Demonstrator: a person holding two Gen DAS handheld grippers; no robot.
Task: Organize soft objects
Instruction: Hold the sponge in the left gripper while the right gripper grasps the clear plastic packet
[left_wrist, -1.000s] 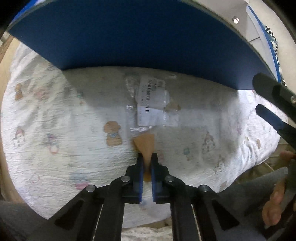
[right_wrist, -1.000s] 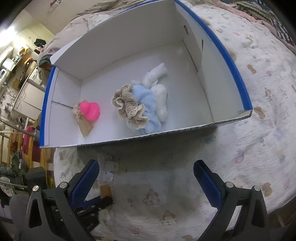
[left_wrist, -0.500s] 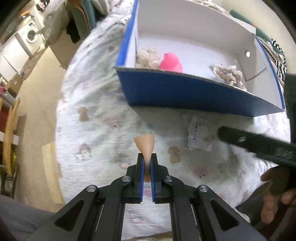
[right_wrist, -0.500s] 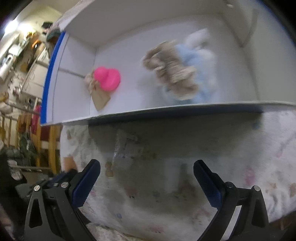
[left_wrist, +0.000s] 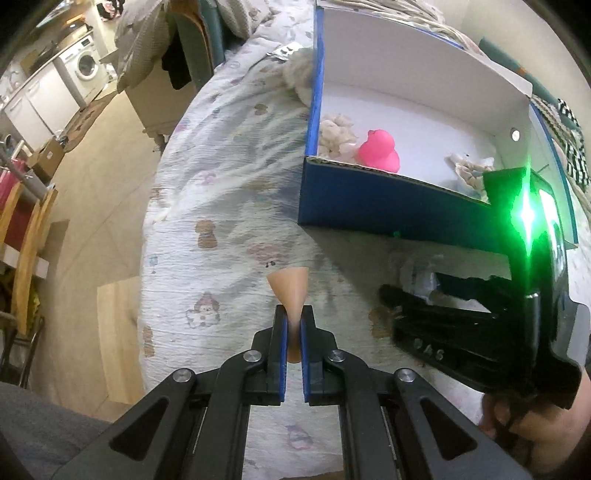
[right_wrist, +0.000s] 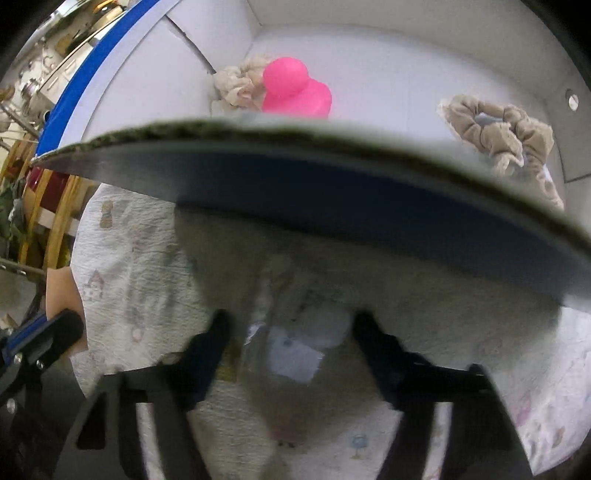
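My left gripper (left_wrist: 291, 321) is shut on a tan wedge-shaped sponge (left_wrist: 290, 286) and holds it above the printed bedspread (left_wrist: 221, 206), left of the blue and white box (left_wrist: 369, 195). In the box lie a pink duck (left_wrist: 380, 149), a cream scrunchie (left_wrist: 336, 134) and a beige scrunchie (right_wrist: 506, 136). My right gripper (right_wrist: 290, 325) is open, low on the bed just in front of the box wall (right_wrist: 332, 188), its fingers either side of a clear plastic packet (right_wrist: 295, 350). It also shows in the left wrist view (left_wrist: 461, 317).
A white fluffy item (left_wrist: 299, 74) lies on the bed behind the box's left corner. The bed edge drops to the floor (left_wrist: 99, 192) at left, with a wooden board (left_wrist: 118, 343) and chairs there.
My left gripper has lifted the sponge and pulled back and left from the box. My right gripper has come down to the packet in front of the box.
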